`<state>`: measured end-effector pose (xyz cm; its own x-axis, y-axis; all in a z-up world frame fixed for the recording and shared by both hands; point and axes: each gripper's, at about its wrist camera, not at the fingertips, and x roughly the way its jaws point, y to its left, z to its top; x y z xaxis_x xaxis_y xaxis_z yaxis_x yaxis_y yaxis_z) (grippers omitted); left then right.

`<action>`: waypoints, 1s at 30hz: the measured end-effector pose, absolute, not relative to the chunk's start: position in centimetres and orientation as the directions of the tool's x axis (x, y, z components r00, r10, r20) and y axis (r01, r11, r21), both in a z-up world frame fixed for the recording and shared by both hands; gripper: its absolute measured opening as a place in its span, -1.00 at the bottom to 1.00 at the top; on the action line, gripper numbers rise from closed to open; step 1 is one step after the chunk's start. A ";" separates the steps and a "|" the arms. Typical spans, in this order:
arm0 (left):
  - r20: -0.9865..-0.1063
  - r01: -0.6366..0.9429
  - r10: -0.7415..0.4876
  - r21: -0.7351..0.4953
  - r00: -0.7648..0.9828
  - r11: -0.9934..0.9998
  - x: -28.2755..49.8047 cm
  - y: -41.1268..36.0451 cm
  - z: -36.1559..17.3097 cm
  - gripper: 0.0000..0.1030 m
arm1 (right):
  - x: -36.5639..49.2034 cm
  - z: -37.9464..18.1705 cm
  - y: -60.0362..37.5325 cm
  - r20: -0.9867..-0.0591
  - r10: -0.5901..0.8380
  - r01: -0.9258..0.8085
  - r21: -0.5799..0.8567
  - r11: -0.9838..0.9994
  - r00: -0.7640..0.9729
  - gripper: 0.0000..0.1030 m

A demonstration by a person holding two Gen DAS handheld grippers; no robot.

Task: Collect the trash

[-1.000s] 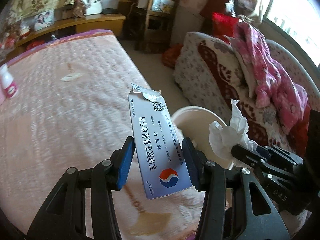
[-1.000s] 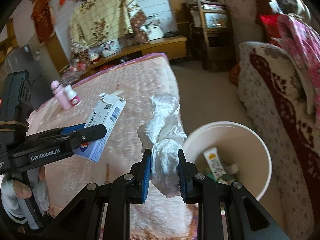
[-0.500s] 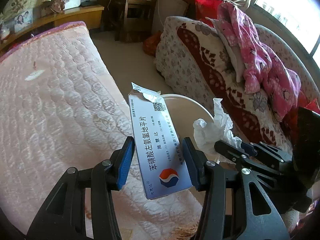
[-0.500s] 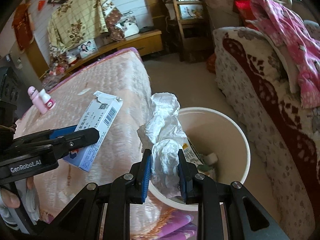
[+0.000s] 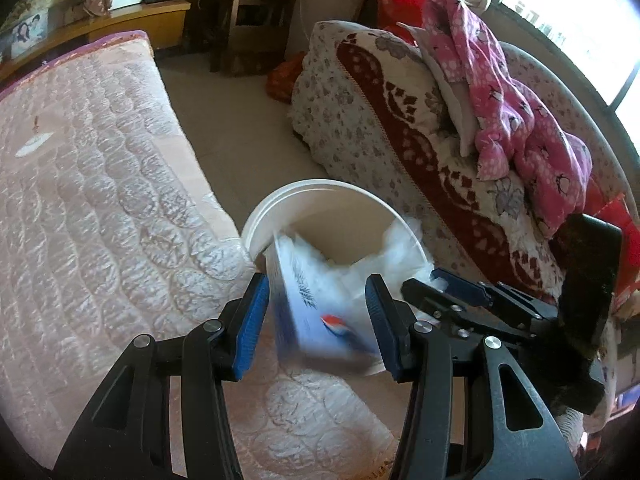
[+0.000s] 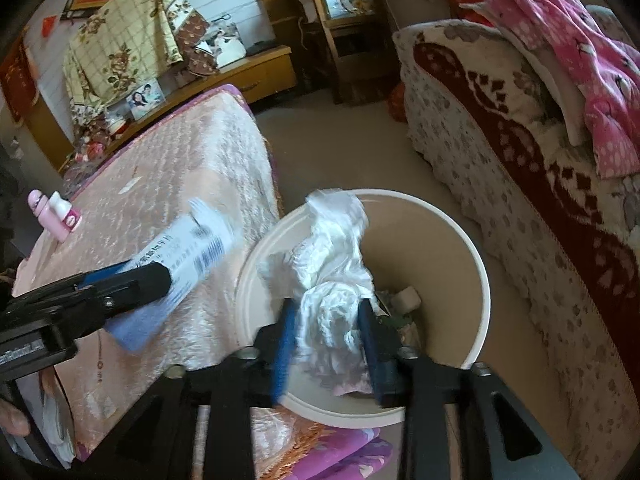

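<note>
**Both grippers over the bin, jaws parted**

Left wrist view: The left gripper [image 5: 318, 312] is seen with its jaws spread wide. A blurred medicine box [image 5: 316, 304] is seen between the blue pads [image 5: 251, 326], with a gap visible on the left side; contact on the right side cannot be told. The box's long axis runs away from the camera, its far end tilted toward the white bin [image 5: 280, 208]. The bin is placed on the floor, just beside the edge of the pink quilted bed [image 5: 100, 208]. A floral sofa [image 5: 400, 128] is seen past the bin, with bare floor between. The right gripper [image 5: 416, 280] is seen at the right, over the bin's rim.

Right wrist view: The right gripper [image 6: 327, 338] is held over the bin [image 6: 476, 264], its jaws partly spread around a crumpled white tissue [image 6: 332, 276]. Firm pinching cannot be confirmed because of blur. The tissue rises upward from the pads, over the bin's opening. Earlier refuse is visible at the bin's bottom. The medicine box [image 6: 188, 256] is seen at the left in the left gripper [image 6: 160, 280], pointing up and right toward the bin's rim. Two pink bottles [image 6: 56, 212] are seen standing on the bed [image 6: 180, 168], well apart from the bin.
</note>
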<state>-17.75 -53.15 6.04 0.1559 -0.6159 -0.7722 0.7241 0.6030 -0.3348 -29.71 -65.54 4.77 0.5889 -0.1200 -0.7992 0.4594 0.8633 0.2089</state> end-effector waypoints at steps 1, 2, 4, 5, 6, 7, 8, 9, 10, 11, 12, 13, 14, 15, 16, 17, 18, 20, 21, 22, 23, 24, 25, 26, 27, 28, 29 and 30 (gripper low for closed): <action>-0.769 0.727 -0.621 -0.340 0.150 0.597 -17.7 -53.2 6.0 -0.06 | -29.7 4.7 -65.6 -0.799 -0.121 0.463 0.211 0.861 0.589 -0.11; -0.765 0.731 -0.627 -0.343 0.147 0.590 -17.7 -53.3 6.0 -0.03 | -29.8 4.6 -65.7 -0.799 -0.121 0.467 0.214 0.858 0.589 -0.10; -0.760 0.735 -0.633 -0.346 0.145 0.583 -17.7 -53.5 6.0 0.12 | -29.9 4.5 -65.7 -0.801 -0.121 0.472 0.216 0.854 0.586 -0.09; -0.757 0.734 -0.636 -0.346 0.149 0.584 -17.7 -53.5 6.0 0.14 | -29.9 4.5 -65.6 -0.802 -0.121 0.473 0.217 0.854 0.585 -0.09; -0.756 0.734 -0.636 -0.344 0.154 0.586 -17.7 -53.4 6.1 0.14 | -30.0 4.4 -65.6 -0.802 -0.121 0.474 0.216 0.854 0.585 -0.09; -0.755 0.733 -0.635 -0.341 0.159 0.589 -17.7 -53.3 6.1 0.14 | -30.1 4.4 -65.5 -0.802 -0.121 0.473 0.216 0.854 0.585 -0.09; -0.755 0.733 -0.633 -0.332 0.170 0.594 -17.8 -53.2 6.2 0.14 | -30.2 4.5 -65.4 -0.802 -0.122 0.472 0.214 0.855 0.585 -0.09; -0.755 0.733 -0.631 -0.324 0.181 0.598 -17.8 -53.0 6.3 0.14 | -30.2 4.5 -65.3 -0.801 -0.123 0.472 0.214 0.855 0.586 -0.09; -0.754 0.734 -0.628 -0.312 0.194 0.602 -17.9 -52.7 6.5 0.14 | -30.3 4.6 -65.1 -0.801 -0.124 0.472 0.213 0.855 0.586 -0.09; -0.754 0.735 -0.620 -0.291 0.217 0.612 -18.1 -52.5 6.7 0.14 | -30.4 4.7 -64.9 -0.800 -0.124 0.472 0.215 0.855 0.588 -0.08; -0.754 0.736 -0.614 -0.276 0.233 0.618 -18.2 -52.3 6.9 0.14 | -30.5 4.7 -64.8 -0.799 -0.125 0.473 0.216 0.854 0.589 -0.08; -0.753 0.736 -0.608 -0.258 0.253 0.625 -18.4 -52.0 7.2 0.14 | -30.6 4.9 -64.8 -0.797 -0.126 0.474 0.217 0.853 0.590 -0.08; -0.749 0.737 -0.603 -0.239 0.274 0.632 -18.6 -51.7 7.4 0.14 | -30.6 5.0 -64.6 -0.796 -0.128 0.475 0.217 0.853 0.592 -0.08; -0.743 0.738 -0.601 -0.224 0.293 0.637 -18.8 -51.4 7.8 0.14 | -30.7 5.2 -64.4 -0.793 -0.132 0.476 0.215 0.853 0.595 -0.08; -0.736 0.737 -0.601 -0.213 0.311 0.642 -19.0 -51.1 8.1 0.14 | -30.8 5.5 -64.2 -0.790 -0.137 0.476 0.212 0.854 0.597 -0.08; -0.732 0.732 -0.596 -0.200 0.330 0.651 -19.2 -50.7 8.4 0.14 | -30.9 5.7 -64.0 -0.787 -0.141 0.475 0.209 0.855 0.600 -0.08; -0.730 0.727 -0.588 -0.187 0.348 0.661 -19.3 -50.4 8.6 0.14 | -31.0 6.1 -63.7 -0.783 -0.148 0.474 0.204 0.856 0.604 -0.08; -0.722 0.713 -0.567 -0.147 0.396 0.685 -19.7 -49.8 9.0 0.14 | -31.2 6.9 -63.1 -0.773 -0.162 0.474 0.195 0.859 0.613 -0.08; -0.718 0.709 -0.558 -0.128 0.416 0.693 -20.0 -49.5 9.3 0.14 | -31.3 7.2 -62.9 -0.770 -0.168 0.475 0.193 0.859 0.616 -0.07; -0.714 0.710 -0.555 -0.115 0.427 0.694 -20.3 -49.2 9.5 0.14 | -31.4 7.6 -62.6 -0.765 -0.175 0.476 0.190 0.859 0.620 -0.06; -0.710 0.713 -0.557 -0.112 0.430 0.692 -20.6 -49.0 9.6 0.14 | -31.6 8.1 -62.3 -0.758 -0.185 0.478 0.186 0.858 0.625 0.00; -0.705 0.716 -0.565 -0.115 0.429 0.688 -20.8 -48.7 9.8 0.14 | -31.9 8.6 -62.0 -0.749 -0.197 0.481 0.180 0.858 0.633 0.09; -0.700 0.719 -0.572 -0.121 0.427 0.684 -21.1 -48.4 10.0 0.14 | -32.1 9.2 -61.6 -0.739 -0.210 0.482 0.175 0.858 0.641 0.14; -0.694 0.721 -0.582 -0.131 0.424 0.680 -21.3 -48.1 10.3 0.14 | -32.4 9.8 -61.2 -0.729 -0.221 0.483 0.169 0.859 0.648 0.18; -0.686 0.721 -0.590 -0.137 0.425 0.679 -21.5 -47.8 10.6 0.14 | -32.5 10.3 -60.8 -0.720 -0.230 0.482 0.163 0.861 0.655 0.18; -0.681 0.719 -0.593 -0.139 0.430 0.681 -21.7 -47.5 11.0 0.14 | -32.7 10.7 -60.5 -0.713 -0.237 0.481 0.158 0.862 0.660 0.18; -0.674 0.717 -0.596 -0.140 0.436 0.683 -21.9 -47.2 11.3 0.14 | -32.9 11.4 -60.0 -0.701 -0.251 0.480 0.148 0.865 0.667 0.18; -0.666 0.718 -0.601 -0.139 0.442 0.682 -22.2 -46.9 11.8 0.14 | -33.0 11.8 -59.6 -0.694 -0.260 0.480 0.141 0.866 0.671 0.19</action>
